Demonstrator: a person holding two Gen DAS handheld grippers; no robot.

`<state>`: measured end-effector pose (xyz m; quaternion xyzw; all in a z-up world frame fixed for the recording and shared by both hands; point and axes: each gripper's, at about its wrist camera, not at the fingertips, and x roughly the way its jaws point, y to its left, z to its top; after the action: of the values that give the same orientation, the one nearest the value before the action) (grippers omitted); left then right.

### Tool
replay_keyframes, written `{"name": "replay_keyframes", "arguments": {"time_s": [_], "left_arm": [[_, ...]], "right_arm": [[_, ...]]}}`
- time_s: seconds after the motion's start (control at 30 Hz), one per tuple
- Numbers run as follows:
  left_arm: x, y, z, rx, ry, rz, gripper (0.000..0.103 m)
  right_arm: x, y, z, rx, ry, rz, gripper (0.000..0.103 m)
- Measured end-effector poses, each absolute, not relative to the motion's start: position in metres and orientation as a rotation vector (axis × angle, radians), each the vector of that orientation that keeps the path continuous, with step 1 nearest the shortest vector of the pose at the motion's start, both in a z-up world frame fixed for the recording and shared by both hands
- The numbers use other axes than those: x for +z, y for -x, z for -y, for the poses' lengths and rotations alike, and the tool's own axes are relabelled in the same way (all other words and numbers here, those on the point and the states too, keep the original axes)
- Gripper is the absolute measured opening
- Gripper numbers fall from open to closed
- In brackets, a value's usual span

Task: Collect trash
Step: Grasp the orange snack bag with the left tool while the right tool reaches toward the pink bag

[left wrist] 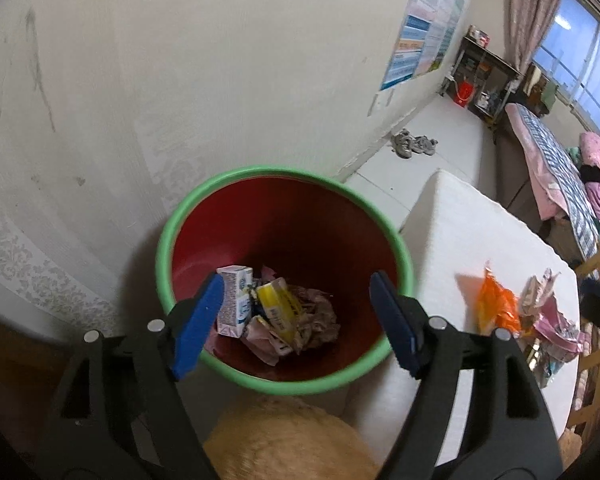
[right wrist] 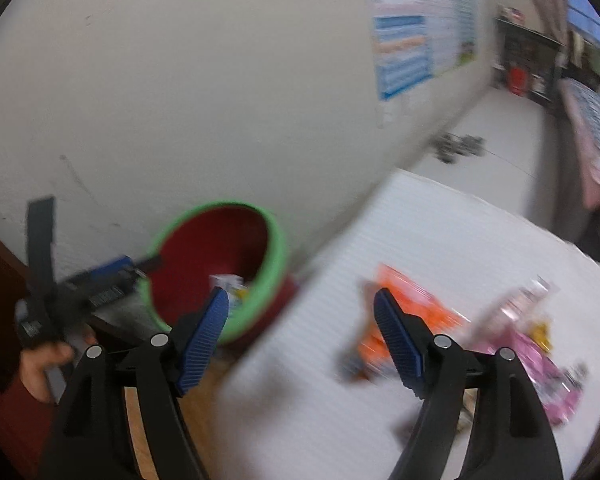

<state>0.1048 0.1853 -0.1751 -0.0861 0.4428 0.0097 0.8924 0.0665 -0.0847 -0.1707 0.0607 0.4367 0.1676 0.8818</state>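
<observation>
— With both grippers empty, which step is this?

— Between loads, I'd judge. The left gripper [left wrist: 296, 320] hangs spread wide over the bin [left wrist: 180, 216], nothing between its pads; cartons and crumpled paper lie inside. The right gripper [right wrist: 300, 336], also released, points at the table [right wrist: 300, 400].

— And the trash left?

— An orange wrapper [right wrist: 410, 312] and a pink one [right wrist: 540, 364] lie on the table, near each other. Next likely calls for lowering onto the orange wrapper and pinching it flat.
</observation>
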Motion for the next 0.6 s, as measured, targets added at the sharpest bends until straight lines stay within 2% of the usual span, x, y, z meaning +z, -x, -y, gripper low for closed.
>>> {"name": "replay_keyframes", "arguments": {"time_s": [0.23,0.4,0.6], "left_arm": [[-0.164,-0.095,-0.131,-0.052,0.153,-0.923,0.075],[-0.159,-0.083,-0.087,-0.118,0.114,-0.927,0.075],[-0.169,-0.070,-0.031,-0.217,0.062,-0.967,0.077]], "right_arm": [[-0.187,-0.024,0.174,0.185,-0.201,-0.945,0.074],[-0.197,0.001,0.224,0.094,-0.218,-0.954,0.078],[-0.216,0.022,0.268,0.028,-0.262,-0.980,0.078]]}}
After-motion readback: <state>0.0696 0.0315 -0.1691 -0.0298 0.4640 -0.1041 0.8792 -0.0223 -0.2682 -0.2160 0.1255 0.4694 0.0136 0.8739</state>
